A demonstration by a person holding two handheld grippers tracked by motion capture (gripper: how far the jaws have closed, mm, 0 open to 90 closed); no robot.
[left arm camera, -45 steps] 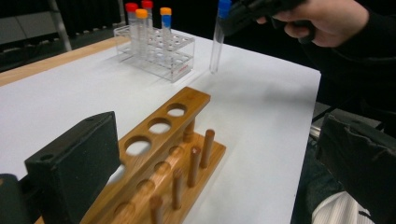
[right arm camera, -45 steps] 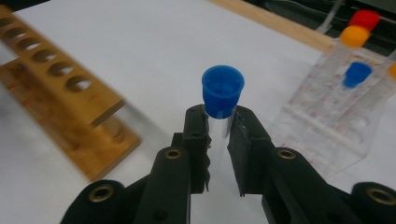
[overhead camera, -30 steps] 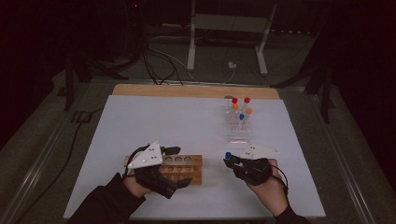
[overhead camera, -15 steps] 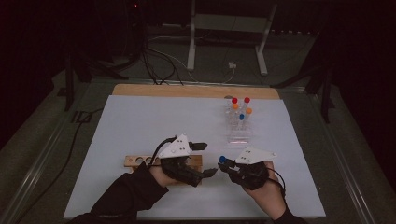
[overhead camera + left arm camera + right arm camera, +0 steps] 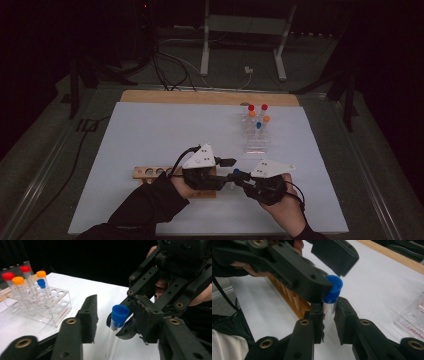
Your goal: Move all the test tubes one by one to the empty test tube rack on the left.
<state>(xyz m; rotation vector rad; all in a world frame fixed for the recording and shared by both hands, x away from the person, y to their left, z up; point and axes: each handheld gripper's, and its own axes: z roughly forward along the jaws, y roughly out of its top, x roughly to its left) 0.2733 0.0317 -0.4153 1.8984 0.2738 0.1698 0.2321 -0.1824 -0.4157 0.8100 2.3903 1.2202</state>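
A clear tube with a blue cap (image 5: 235, 172) hangs upright just right of the wooden rack (image 5: 149, 172). My right gripper (image 5: 241, 178) is shut on its clear body (image 5: 327, 311), below the cap (image 5: 333, 288). My left gripper (image 5: 228, 171) reaches in from the left with its jaws on either side of the cap (image 5: 120, 312). These jaws have just been closing. One jaw lies against the cap, the other stands a little off it, so the left gripper (image 5: 116, 315) is open around it.
A clear plastic rack (image 5: 256, 144) at the back right holds several tubes with red, orange and blue caps (image 5: 23, 282). The wooden rack (image 5: 294, 300) lies close behind the held tube. The person's sleeves come in from the bottom edge.
My left gripper has moved right from over the wooden rack to the blue cap, and its jaws have narrowed around it. The right gripper has kept still with the tube.
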